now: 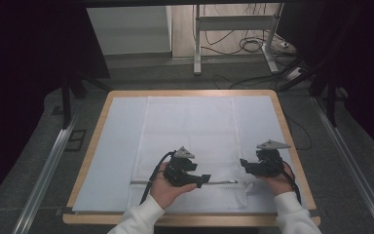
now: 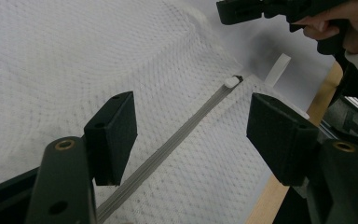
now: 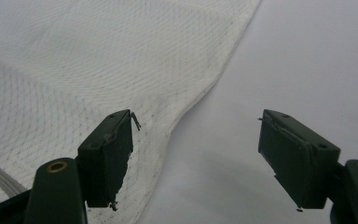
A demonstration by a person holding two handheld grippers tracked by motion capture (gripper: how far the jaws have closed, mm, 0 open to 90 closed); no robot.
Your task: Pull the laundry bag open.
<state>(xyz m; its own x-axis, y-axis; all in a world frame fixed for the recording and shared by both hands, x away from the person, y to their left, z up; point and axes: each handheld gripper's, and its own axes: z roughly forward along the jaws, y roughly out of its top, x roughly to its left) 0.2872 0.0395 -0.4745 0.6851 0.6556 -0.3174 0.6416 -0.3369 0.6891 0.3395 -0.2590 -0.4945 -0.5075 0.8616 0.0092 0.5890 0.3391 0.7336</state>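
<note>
A white mesh bag (image 1: 190, 126) lies flat on the table, with a grey zipper (image 1: 221, 182) running across its near end. My left gripper (image 1: 204, 179) hovers just over that zipper and points right. In the left gripper view its jaws (image 2: 191, 116) stand open, and the zipper (image 2: 177, 140) passes under the gap toward the white pull (image 2: 231, 81). My right gripper (image 1: 243, 164) sits by the bag's right edge and points left. In the right gripper view it (image 3: 198, 130) is open and empty, straddling the mesh bag's hem (image 3: 200, 93).
The bag rests on a pale mat (image 1: 117, 141) covering a wood-rimmed table (image 1: 287, 131). A small white tab (image 2: 278, 70) lies beyond the zipper pull. Metal rails (image 1: 48, 165) flank the table, and cables (image 1: 253, 46) lie on the floor behind it.
</note>
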